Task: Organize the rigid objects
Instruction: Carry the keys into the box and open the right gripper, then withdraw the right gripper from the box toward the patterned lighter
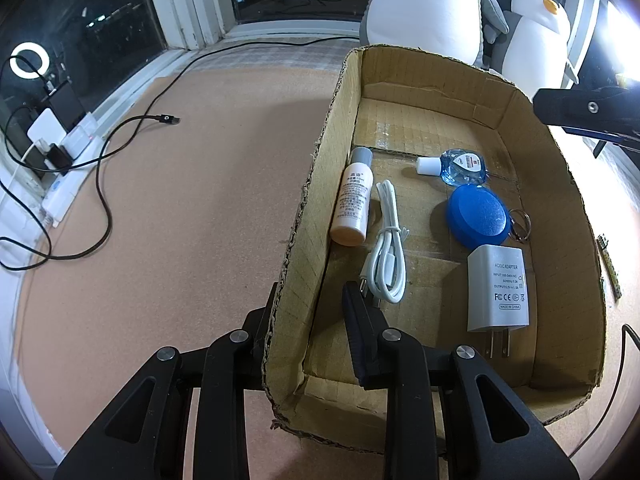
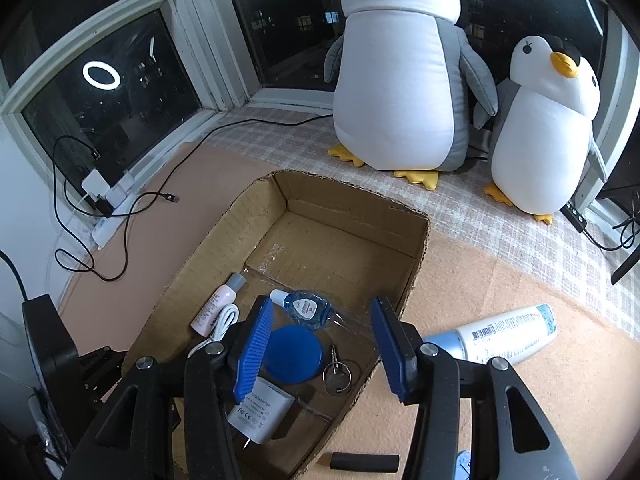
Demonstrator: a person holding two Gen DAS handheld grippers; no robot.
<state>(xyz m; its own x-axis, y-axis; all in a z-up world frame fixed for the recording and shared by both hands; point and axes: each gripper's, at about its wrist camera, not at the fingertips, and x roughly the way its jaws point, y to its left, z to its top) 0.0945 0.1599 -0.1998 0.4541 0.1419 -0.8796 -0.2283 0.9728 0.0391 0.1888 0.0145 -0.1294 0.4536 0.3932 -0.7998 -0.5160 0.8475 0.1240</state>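
the left gripper pinched the box by its left wall, one finger outside, one inside. within the box, left to right: a pink bottle lay along the wall, grey cap toward 12 o'clock; a coiled white cable ran 12 to 6; a clear blue bottle lay crosswise, white cap toward 9; a blue disc with a key ring sat beside it; a white adapter pointed its prongs toward 6. the right gripper hung over the disc, jaws spread, nothing between them. a spray can lay outside the box at 3 o'clock, its long axis running from 8 to 2.
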